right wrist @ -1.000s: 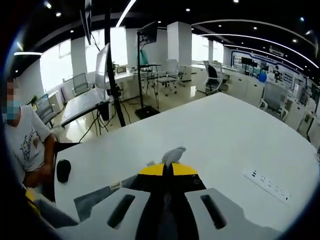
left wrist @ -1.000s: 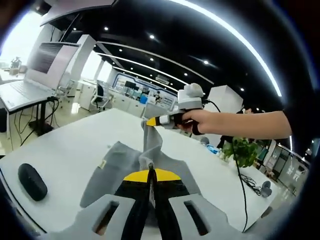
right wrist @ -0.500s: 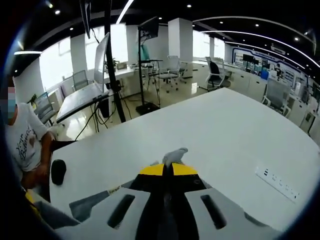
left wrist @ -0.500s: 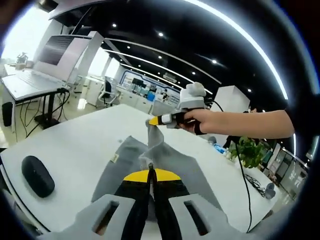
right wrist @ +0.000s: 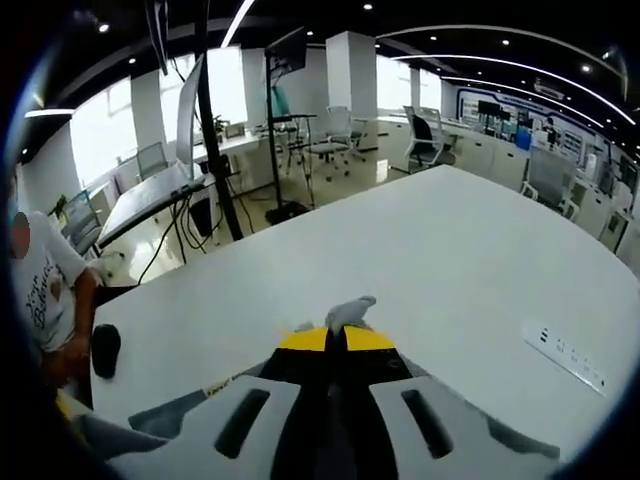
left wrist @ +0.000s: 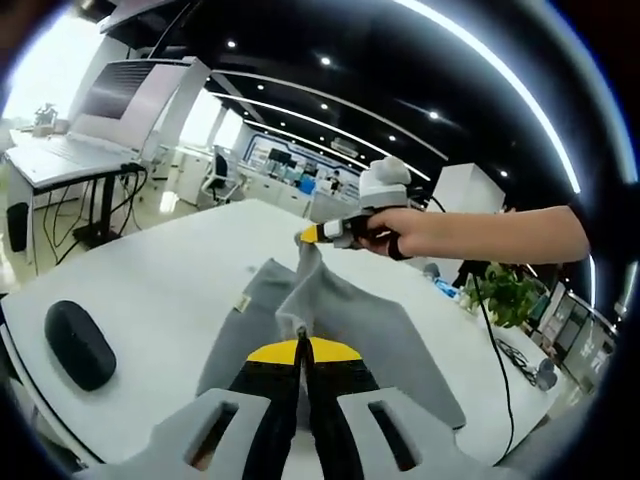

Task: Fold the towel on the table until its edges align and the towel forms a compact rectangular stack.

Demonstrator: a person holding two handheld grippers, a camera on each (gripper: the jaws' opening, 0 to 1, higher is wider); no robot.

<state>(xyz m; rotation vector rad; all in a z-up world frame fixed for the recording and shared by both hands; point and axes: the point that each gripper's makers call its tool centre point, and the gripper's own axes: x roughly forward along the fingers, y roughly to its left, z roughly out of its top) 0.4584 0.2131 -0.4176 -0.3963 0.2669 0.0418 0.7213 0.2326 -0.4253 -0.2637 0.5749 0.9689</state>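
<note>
Left gripper [left wrist: 300, 345] low, jaws closed together, pinching a raised fold of towel [left wrist: 340, 310]. Right gripper [left wrist: 312, 234] held higher, gripped by a hand [left wrist: 400, 232] on a bare outstretched forearm, tips clamped on lifted towel edge. Right gripper's own view: jaws closed, cloth tuft poking past tips.

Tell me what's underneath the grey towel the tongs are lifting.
Under the towel is the white table. Both tongs, left and right, pinch an edge and raise it, while the rest lies draped on the tabletop. Anything beneath the draped cloth is covered.
</note>
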